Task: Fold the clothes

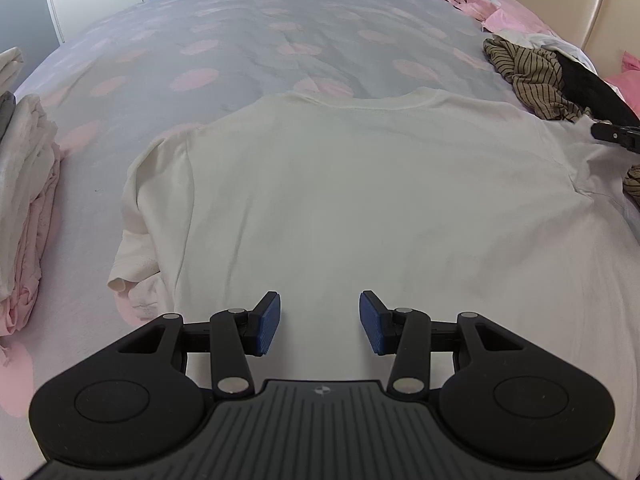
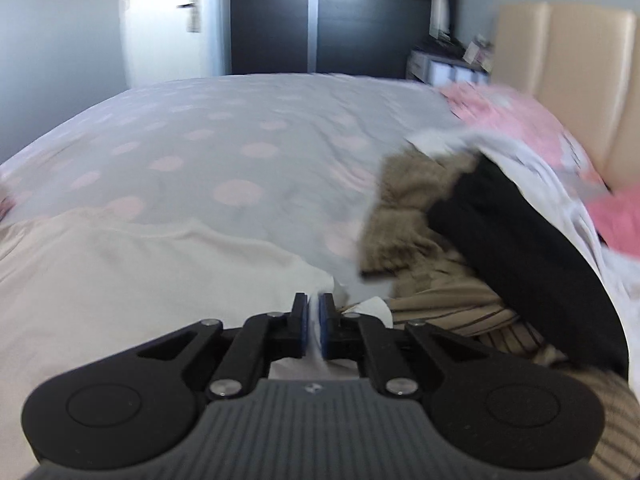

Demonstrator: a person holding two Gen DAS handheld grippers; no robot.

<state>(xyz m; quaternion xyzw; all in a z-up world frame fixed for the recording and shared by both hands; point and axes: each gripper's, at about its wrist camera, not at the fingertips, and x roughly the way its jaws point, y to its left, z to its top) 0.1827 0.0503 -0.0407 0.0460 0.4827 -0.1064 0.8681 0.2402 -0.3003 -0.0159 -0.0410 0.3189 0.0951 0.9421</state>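
A cream T-shirt [image 1: 360,184] lies spread flat on the bed, collar at the far side, its left sleeve crumpled at the left edge. My left gripper [image 1: 319,322] is open and empty, hovering over the shirt's near middle. My right gripper [image 2: 314,320] is shut on a pinch of the cream T-shirt [image 2: 140,280] at its right sleeve edge; white fabric shows between the pads. The right gripper's tip also shows at the right edge of the left wrist view [image 1: 616,134].
The bed cover [image 1: 248,40] is grey with pink dots. A heap of unfolded clothes, striped brown [image 1: 532,76] and black [image 2: 520,248], lies at the right by the beige headboard [image 2: 580,80]. White and pink clothes [image 1: 24,184] are stacked at the left. Pink pillows [image 1: 480,0] lie far right.
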